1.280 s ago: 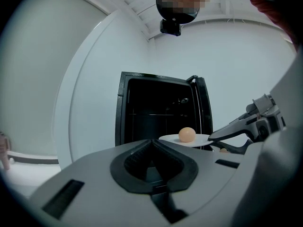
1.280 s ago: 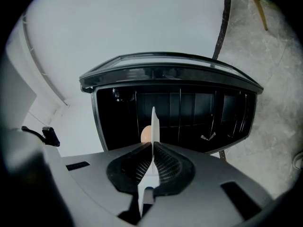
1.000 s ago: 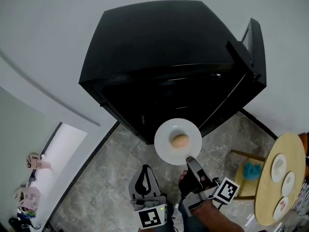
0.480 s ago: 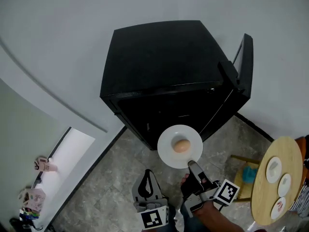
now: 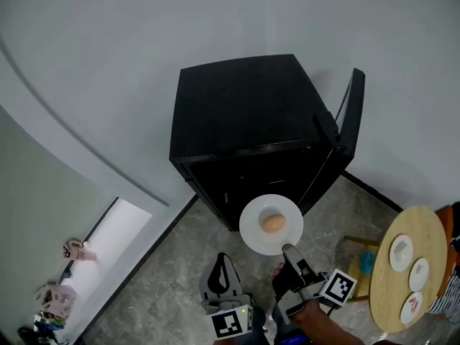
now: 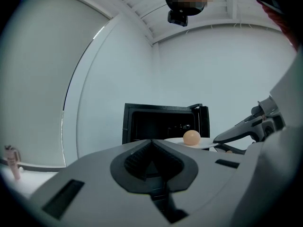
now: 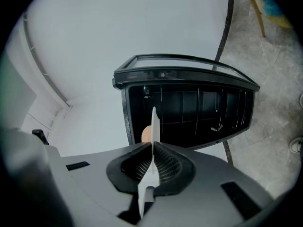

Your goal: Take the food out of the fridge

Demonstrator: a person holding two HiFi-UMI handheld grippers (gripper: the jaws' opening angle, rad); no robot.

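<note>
One plate [image 5: 252, 230] in level right gripper [image 5: 288, 250]

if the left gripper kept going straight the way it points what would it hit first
Most likely the open fridge: the left gripper points at its dark inside. The plate sits just right of that line and may pass clear; depth is unclear.

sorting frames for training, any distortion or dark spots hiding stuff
Head view: even light, wall lines bend, fridge interior near black. Left gripper view: strong fisheye, dark corners. Right gripper view: fisheye too, plate seen edge-on, fridge inside dim but readable.
</note>
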